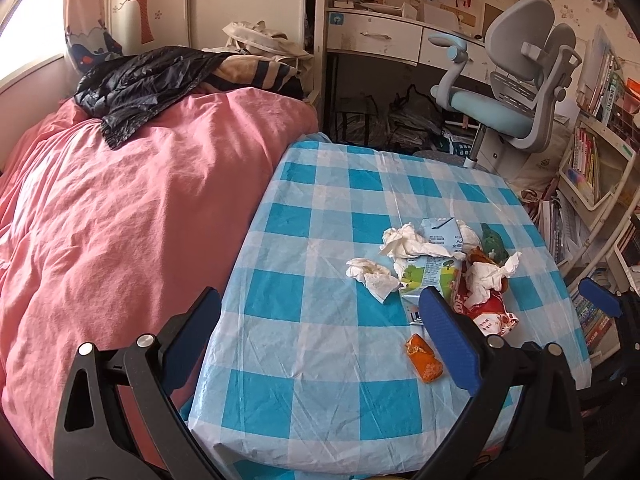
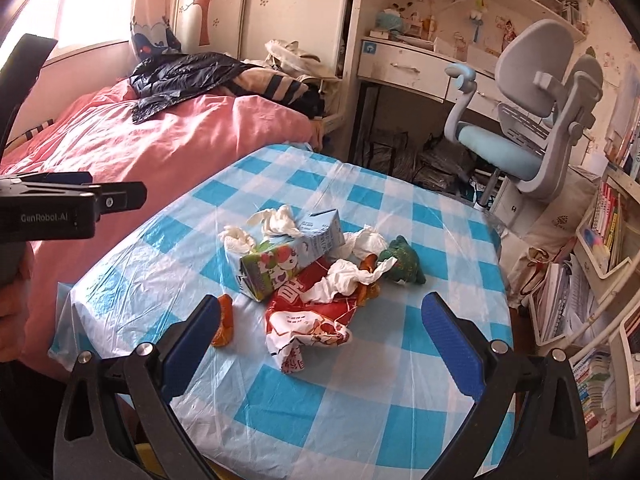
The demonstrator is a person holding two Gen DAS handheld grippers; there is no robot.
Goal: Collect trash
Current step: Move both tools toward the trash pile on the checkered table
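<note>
The left tongs (image 1: 320,320) hang open and empty above the worktop (image 1: 320,360), 1 blue pad over the worktop's edge by the pink bedding (image 1: 120,208), the other at 3 o'clock just in front of the trash. The right tongs (image 2: 320,324) are also spread wide and grip nothing; the red snack wrapper (image 2: 308,320) lies on the cloth between their 2 pads, untouched.

All the trash sits in 1 loose heap on the blue-and-white checked cover. In the right wrist view a milk carton (image 2: 288,256) lies on its side at the heap's centre, with a crumpled tissue (image 2: 278,220) on top of it at 12 o'clock and another tissue (image 2: 236,238) against its 10 o'clock end. A third tissue (image 2: 344,276) rests on the wrapper, and a fourth (image 2: 366,242) lies behind it. A green crumpled object (image 2: 402,262) sits at the heap's 3 o'clock side, touching the paper. An orange peel piece (image 2: 224,324) lies at 8 o'clock, just beside the left-hand pad of the right tongs, apart from the carton.

A black jacket (image 2: 180,76) lies on the bed at 11 o'clock, and a grey-blue chair (image 2: 528,128) stands at 2 o'clock beyond the worktop.
</note>
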